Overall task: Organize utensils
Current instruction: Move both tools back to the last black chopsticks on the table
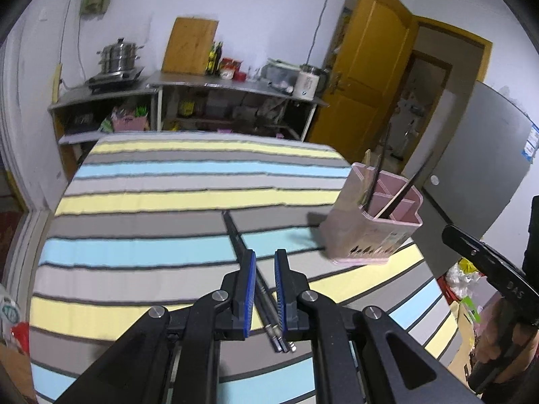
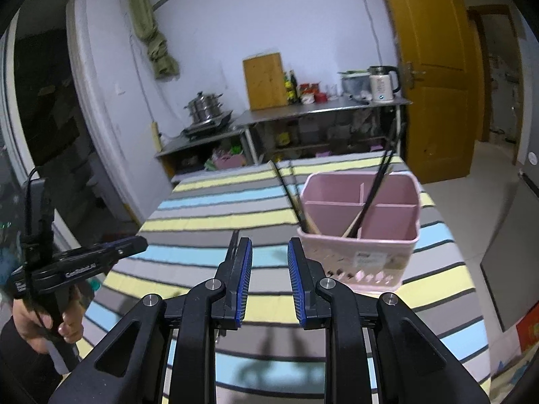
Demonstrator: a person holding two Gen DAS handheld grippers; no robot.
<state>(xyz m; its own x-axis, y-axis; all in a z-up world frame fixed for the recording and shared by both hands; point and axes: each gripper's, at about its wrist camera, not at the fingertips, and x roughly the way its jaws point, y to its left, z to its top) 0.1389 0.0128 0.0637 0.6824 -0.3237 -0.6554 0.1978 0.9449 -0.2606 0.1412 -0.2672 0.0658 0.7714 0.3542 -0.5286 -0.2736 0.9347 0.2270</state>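
Left gripper [image 1: 264,259] level over striped tablecloth [image 1: 134,252], tongs narrow, straddling dark chopsticks [image 1: 249,266]. Right gripper [image 2: 268,247] level, tongs wide, holding nothing; pink utensil holder [image 2: 362,232] at 1 o'clock.

Left gripper [image 1: 264,262] fingers narrowly parted; right gripper [image 2: 269,250] fingers spread

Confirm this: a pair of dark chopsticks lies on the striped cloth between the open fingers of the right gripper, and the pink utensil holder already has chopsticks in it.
Wrong gripper. The left wrist view shows the dark chopsticks between the open fingers of the left gripper. The right gripper is open with only the striped cloth between its fingers. The pink utensil holder does already have chopsticks in it.
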